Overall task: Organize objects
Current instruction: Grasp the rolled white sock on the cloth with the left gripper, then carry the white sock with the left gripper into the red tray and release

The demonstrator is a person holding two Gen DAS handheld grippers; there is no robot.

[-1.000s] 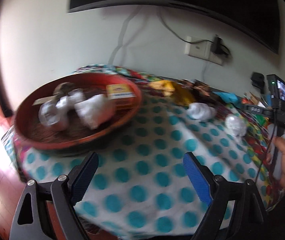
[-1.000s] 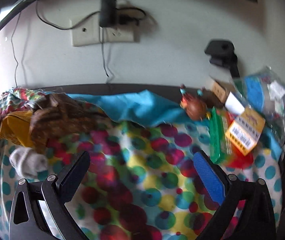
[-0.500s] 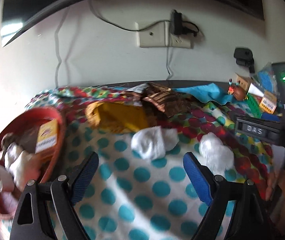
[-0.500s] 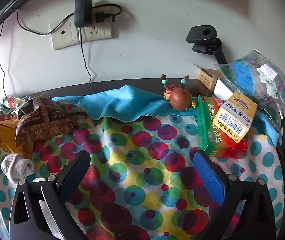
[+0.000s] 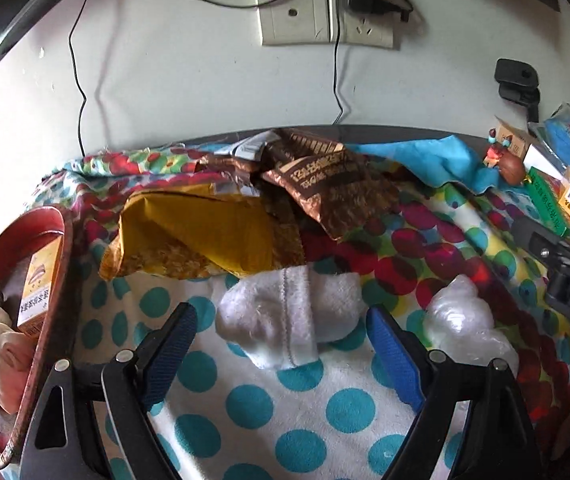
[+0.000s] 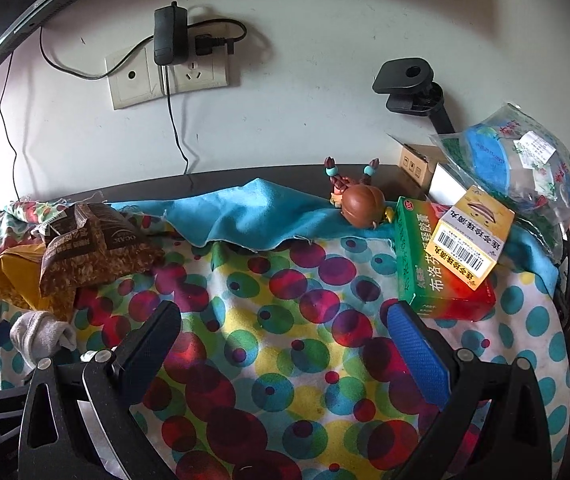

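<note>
My left gripper [image 5: 281, 332] is open, its two fingers standing on either side of a rolled white sock [image 5: 289, 316] on the dotted cloth. A crumpled clear plastic wad [image 5: 465, 328] lies to its right. A red tray [image 5: 51, 300] at the left holds a small orange box [image 5: 37, 284] and white bundles. My right gripper [image 6: 285, 340] is open and empty above the multicolour dotted cloth. A green medicine box [image 6: 433, 264] with a yellow box [image 6: 471, 236] on top lies just beyond its right finger.
Brown snack bags [image 5: 333, 184] and a yellow bag [image 5: 201, 236] lie behind the sock. A brown figurine [image 6: 359, 204] rests on a blue cloth [image 6: 245, 216]. A clear bag [image 6: 517, 160] sits far right. The wall with sockets [image 6: 165, 76] is close behind.
My left gripper has swung from the red tray to the right and moved in over the white sock. My right gripper has shifted slightly closer to the medicine boxes.
</note>
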